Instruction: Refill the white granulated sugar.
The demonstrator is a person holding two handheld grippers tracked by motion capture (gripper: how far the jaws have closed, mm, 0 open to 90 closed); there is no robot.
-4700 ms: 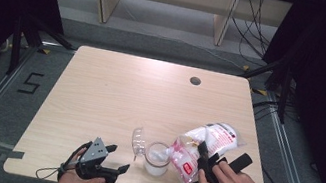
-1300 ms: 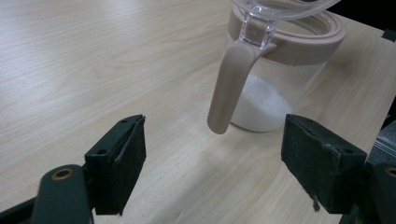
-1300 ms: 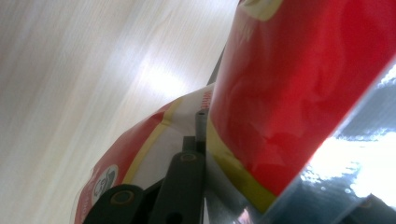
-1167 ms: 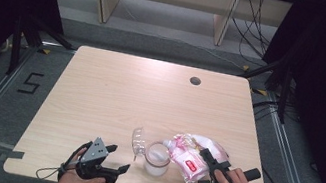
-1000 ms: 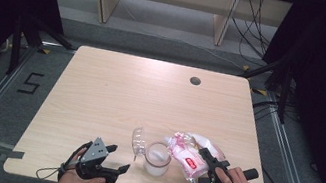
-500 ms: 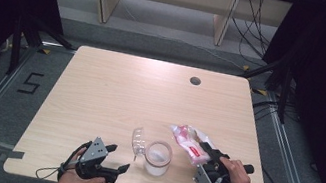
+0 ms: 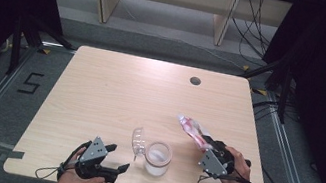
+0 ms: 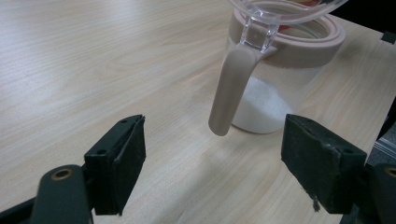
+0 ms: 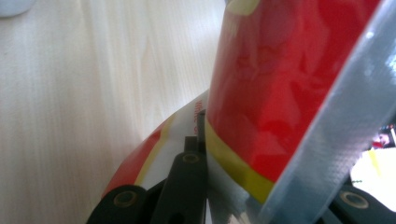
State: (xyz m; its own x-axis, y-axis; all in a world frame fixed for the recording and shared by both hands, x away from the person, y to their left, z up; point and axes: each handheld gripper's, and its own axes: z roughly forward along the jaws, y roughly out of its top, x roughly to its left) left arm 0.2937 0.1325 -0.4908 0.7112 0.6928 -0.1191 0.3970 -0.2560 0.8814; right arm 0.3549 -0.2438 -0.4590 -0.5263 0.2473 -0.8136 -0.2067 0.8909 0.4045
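We pinched the red and white bag (image 7: 193, 129) tight in our right gripper (image 7: 206, 146), just right of the jar (image 7: 158, 157) with white powder. Our left gripper (image 7: 117, 158) sat on the table (image 7: 125, 90), jaws spread wide, beside the jar.

At a wooden table (image 7: 116, 88), the right gripper (image 7: 207, 147), lower right of the frame, clamps a red-and-white plastic bag (image 7: 192, 128). A clear jar (image 7: 158, 158) with its lid (image 7: 137, 142) flipped open stands lower centre; the left gripper (image 7: 117, 158) rests lower left, jaws apart.
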